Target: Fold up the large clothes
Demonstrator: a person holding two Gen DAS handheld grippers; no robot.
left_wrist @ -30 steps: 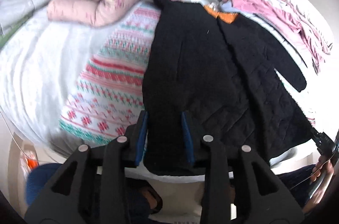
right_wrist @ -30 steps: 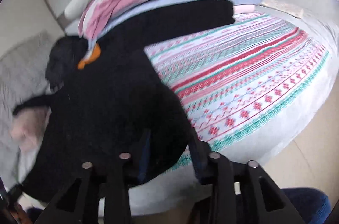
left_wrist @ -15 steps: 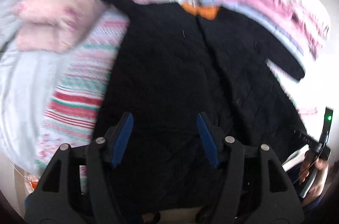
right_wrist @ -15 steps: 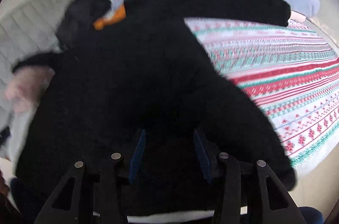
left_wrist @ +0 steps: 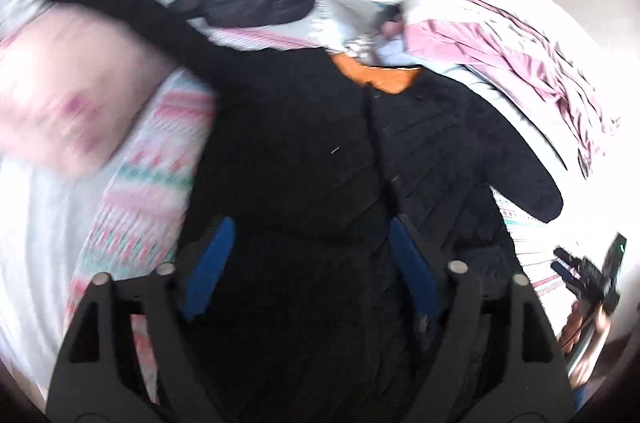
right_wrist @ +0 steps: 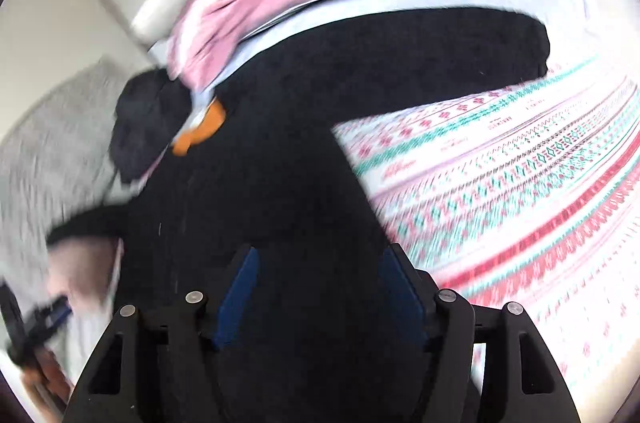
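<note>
bed: white sheet (left_wrist: 36, 223) | patterned blanket (right_wrist: 520, 191) on top | wall (right_wrist: 52, 35) pale | light: bright daylight, overexposed right

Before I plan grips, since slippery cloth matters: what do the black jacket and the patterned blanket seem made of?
Black jacket: looks like matte quilted synthetic, stitched diagonal lines show; orange lining at the collar. Patterned blanket: probably soft printed fleece or knit; blur leaves it open.

Matt black quilted cloth coat (left_wrist: 288, 143), woven patterned blanket (right_wrist: 520, 183), crumpled pink fabric (left_wrist: 520, 63)
</note>
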